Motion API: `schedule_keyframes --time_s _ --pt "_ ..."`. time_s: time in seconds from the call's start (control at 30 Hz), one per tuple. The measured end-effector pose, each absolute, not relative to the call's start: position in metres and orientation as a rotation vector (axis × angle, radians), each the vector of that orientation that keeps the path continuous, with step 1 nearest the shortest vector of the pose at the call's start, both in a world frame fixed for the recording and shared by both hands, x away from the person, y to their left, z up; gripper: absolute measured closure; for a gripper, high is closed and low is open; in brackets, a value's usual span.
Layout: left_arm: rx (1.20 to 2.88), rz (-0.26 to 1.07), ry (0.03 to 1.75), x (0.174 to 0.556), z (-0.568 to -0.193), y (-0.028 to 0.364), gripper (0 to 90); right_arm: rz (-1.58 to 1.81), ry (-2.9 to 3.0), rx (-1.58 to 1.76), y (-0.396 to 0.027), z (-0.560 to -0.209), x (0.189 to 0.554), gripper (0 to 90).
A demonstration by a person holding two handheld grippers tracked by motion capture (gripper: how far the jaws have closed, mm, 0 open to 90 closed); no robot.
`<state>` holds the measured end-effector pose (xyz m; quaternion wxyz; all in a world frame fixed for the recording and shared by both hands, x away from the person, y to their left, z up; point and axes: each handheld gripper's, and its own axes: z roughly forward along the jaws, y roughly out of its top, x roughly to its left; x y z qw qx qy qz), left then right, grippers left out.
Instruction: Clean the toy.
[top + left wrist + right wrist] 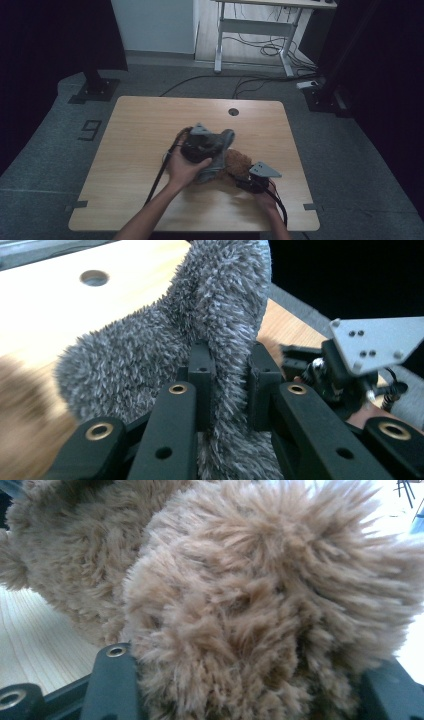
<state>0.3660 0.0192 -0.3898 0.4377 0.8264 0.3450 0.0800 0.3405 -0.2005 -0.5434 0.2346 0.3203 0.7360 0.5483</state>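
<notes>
While both fuzzy pieces sit at centre of bench [140,125], pick-up done: left gripper [231,365] fingers clenched on grey fuzzy cloth [150,355], right gripper [251,183] fingers grasping brown fuzzy piece [240,605]. Left to do: separating, placing.

The left gripper [227,367] pinches a fluffy grey sock [200,330] between its jaws. Behind lies the wooden table [45,305]. The other gripper [350,365] sits near.

Bare table [140,130] lies open left and far; grey fleece [220,145] and brown plush [239,164] crowd the middle.
</notes>
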Motion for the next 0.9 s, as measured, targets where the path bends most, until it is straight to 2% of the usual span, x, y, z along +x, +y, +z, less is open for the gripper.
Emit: schedule_keyframes --time_s 0.1,0.23,0.3,0.4,0.53,0.6,0.73,0.9 --pt "2.094 0.161 0.882 0.38 -0.408 -0.01 76.6 1.507 2.019 0.88 -0.2 -0.543 0.34 41.8" --pt "2.148 0.185 0.895 0.389 -0.435 -0.022 76.6 1.5 2.027 0.882 -0.201 -0.544 0.341 41.6" --pt "2.096 0.121 0.922 0.392 -0.438 -0.013 76.9 1.499 2.031 0.893 -0.201 -0.544 0.341 41.6" --pt "2.102 0.162 0.957 0.393 -0.437 0.005 77.4 1.497 2.031 0.882 -0.2 -0.544 0.341 41.7" --pt "2.042 0.1 0.984 0.392 -0.432 0.039 77.9 1.508 2.029 0.877 -0.198 -0.542 0.34 41.7" --pt "2.018 0.127 0.984 0.388 -0.425 0.053 77.9 1.508 2.029 0.876 -0.197 -0.542 0.34 41.7" --pt "2.002 0.26 1.047 0.39 -0.416 0.086 77.7 1.517 2.028 0.885 -0.199 -0.544 0.341 41.7" --pt "2.001 0.222 1.166 0.406 -0.434 0.118 77.4 1.514 2.029 0.88 -0.198 -0.543 0.34 41.7"
